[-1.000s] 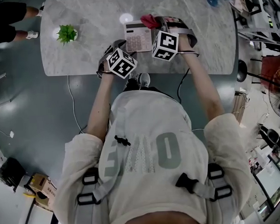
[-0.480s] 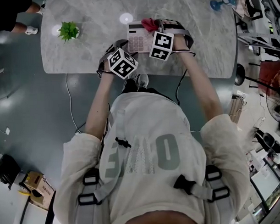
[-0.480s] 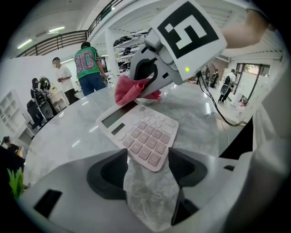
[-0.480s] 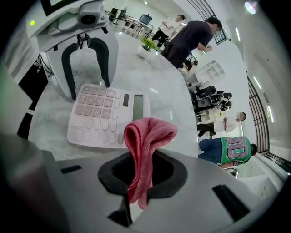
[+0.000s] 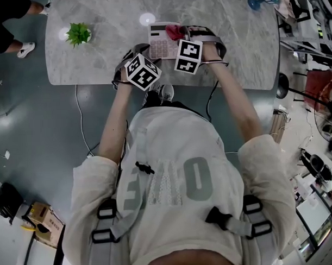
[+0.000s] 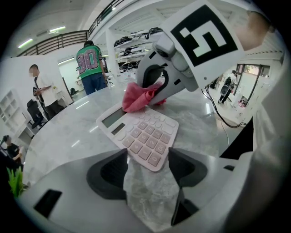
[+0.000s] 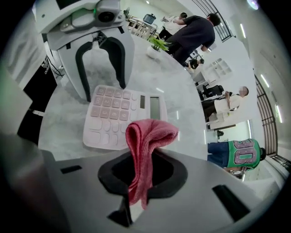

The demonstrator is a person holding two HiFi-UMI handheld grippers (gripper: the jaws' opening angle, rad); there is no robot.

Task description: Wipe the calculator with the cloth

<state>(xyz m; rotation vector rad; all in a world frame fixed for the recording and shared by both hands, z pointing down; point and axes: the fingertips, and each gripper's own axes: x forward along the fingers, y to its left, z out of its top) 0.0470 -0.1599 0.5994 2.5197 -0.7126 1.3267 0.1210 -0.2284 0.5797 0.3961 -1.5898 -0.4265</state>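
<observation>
- R gripper [image 7: 142, 175]: jaws shut on the cloth [image 7: 146, 145]. Pink fold sticks up past the tips, and a short tail hangs behind the pads.
- L gripper [image 6: 148, 158]: jaws apart, pads pressing on nothing. Only bare table [image 5: 98, 61] and the calculator's near corner show in the gap.
- Calculator [image 5: 162, 42]: flat on the marble table, between the two grippers and close to the person's edge.
- Key relation: the cloth fold sits over the calc's display end, at its right-hand far corner as the head view shows it. The keys lie away from that spot, toward the L gripper.
- Long axis: runs away from the person, w/ display far and keys near. In the R gripper view it runs crosswise, so the R gripper comes at it from the long side.
- Nearer hand: R is right at the calc w/ the cloth. L is just beside the near corner, apart from it.
- My read: the wipe would have to travel from the display end down along the keys, i.e. toward the L jaws. L looks placed to steady the near end.
- Hard to tell: whether the cloth actually touches the calc or hangs just above it, as no view settles that.
- Hidden: in the head view the marker cubes cover both sets of jaws and the calc's near part.
- Display content is too small to read.
</observation>
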